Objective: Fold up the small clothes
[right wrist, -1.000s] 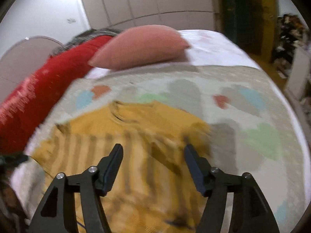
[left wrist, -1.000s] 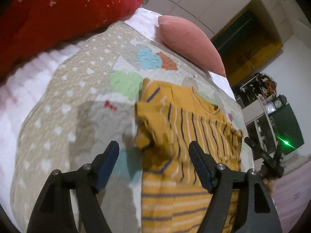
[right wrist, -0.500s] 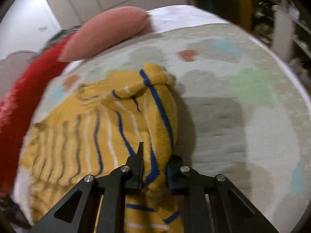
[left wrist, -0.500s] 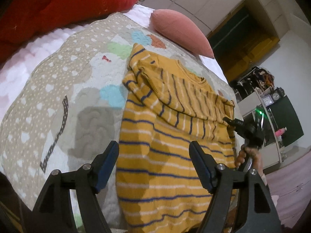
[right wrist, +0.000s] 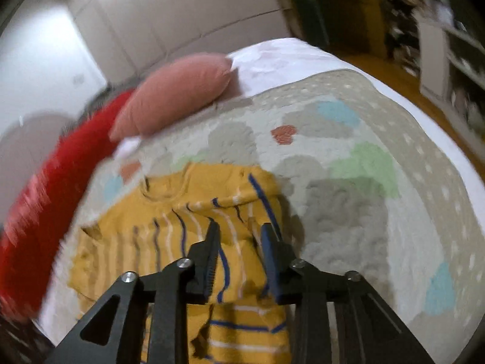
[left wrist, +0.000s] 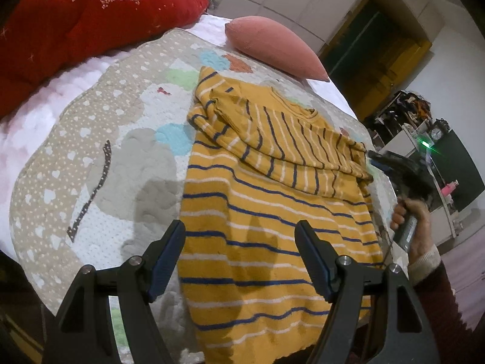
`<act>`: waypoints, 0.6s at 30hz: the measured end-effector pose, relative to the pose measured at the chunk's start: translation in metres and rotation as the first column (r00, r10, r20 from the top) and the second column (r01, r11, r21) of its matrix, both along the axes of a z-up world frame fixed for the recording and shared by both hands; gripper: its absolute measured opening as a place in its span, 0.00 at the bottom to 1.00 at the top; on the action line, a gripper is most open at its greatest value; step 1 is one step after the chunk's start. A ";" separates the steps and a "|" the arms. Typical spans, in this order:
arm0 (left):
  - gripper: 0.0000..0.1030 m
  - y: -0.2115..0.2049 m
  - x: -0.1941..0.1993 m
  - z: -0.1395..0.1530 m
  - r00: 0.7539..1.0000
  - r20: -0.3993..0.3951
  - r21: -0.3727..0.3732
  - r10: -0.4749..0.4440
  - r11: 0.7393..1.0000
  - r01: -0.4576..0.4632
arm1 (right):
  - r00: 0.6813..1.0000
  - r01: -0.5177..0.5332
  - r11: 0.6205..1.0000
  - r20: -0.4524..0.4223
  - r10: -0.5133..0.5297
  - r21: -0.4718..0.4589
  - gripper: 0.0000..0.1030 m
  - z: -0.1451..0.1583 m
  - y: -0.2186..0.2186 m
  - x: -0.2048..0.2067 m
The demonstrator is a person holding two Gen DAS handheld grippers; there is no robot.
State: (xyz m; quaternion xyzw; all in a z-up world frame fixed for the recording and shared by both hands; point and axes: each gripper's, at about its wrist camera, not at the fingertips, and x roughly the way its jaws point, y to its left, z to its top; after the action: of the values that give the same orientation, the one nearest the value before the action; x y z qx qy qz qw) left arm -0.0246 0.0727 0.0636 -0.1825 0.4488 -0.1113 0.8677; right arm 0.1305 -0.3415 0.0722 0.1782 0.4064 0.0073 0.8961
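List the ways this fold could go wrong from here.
1. The folded-over sleeves lie loose and rumpled across the yellow striped sweater; another fold may trap the creases.
2. The right gripper is partly open just above the sleeve fabric, so a finger could snag and drag it as it leaves.
3. The sweater's hem sits near the quilt edge and might slide off.

Bed [left wrist: 212,27]: patterned quilt [left wrist: 121,127], pink pillow [left wrist: 272,48], red blanket [left wrist: 75,15]; sweater [left wrist: 266,212] on quilt.

Left hand-held gripper [left wrist: 239,254] open — above striped sweater [left wrist: 272,212], patterned quilt [left wrist: 91,139]
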 end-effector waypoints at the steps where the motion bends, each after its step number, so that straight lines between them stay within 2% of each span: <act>1: 0.71 -0.001 0.001 0.000 1.000 0.000 0.006 -0.004 1.000 0.004 | 0.999 -0.016 0.999 -0.041 0.014 -0.039 0.24 -0.007 0.003 0.012; 3: 0.71 -0.003 0.002 0.001 1.000 0.004 0.028 -0.011 1.000 0.011 | 0.993 -0.018 0.992 -0.122 0.002 -0.125 0.22 -0.023 0.006 0.034; 5: 0.71 -0.004 0.002 0.001 1.000 0.010 0.048 -0.016 0.999 0.016 | 0.992 -0.032 0.984 -0.125 0.010 -0.175 0.22 -0.029 0.010 0.059; 7: 0.71 -0.004 0.003 0.000 1.000 0.012 0.064 -0.022 0.998 0.021 | 0.993 -0.043 0.985 -0.114 0.024 -0.169 0.24 -0.031 0.012 0.079; 8: 0.71 -0.004 0.005 -0.001 1.000 0.007 0.072 -0.024 0.997 0.023 | 0.992 -0.043 0.986 -0.124 0.023 -0.162 0.28 -0.033 0.014 0.093; 10: 0.71 -0.003 0.009 -0.006 1.000 -0.005 0.072 -0.023 0.997 0.023 | 0.986 -0.054 0.988 -0.165 0.029 -0.147 0.57 -0.044 0.014 0.116; 11: 0.71 -0.003 0.011 -0.008 1.000 -0.013 0.067 -0.021 0.997 0.022 | 0.982 -0.059 0.986 -0.188 0.029 -0.158 0.60 -0.050 0.015 0.126; 13: 0.71 -0.001 0.012 -0.010 1.000 -0.019 0.061 -0.022 0.998 0.023 | 0.978 -0.054 0.981 -0.209 0.015 -0.184 0.60 -0.053 0.018 0.130; 15: 0.71 -0.001 0.011 -0.009 1.000 -0.015 0.068 -0.023 0.997 0.024 | 0.987 -0.037 0.991 -0.161 0.016 -0.131 0.60 -0.039 0.011 0.122; 18: 0.71 -0.001 0.007 -0.005 1.000 0.012 0.073 -0.025 0.997 0.024 | 0.996 -0.026 1.000 -0.086 0.025 -0.011 0.61 -0.009 0.001 0.084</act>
State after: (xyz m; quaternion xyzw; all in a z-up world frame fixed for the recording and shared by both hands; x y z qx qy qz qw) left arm -0.0180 0.0721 0.0590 -0.1444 0.4490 -0.1068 0.8753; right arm 0.2146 -0.3406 0.0631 0.1679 0.4468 0.0085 0.8787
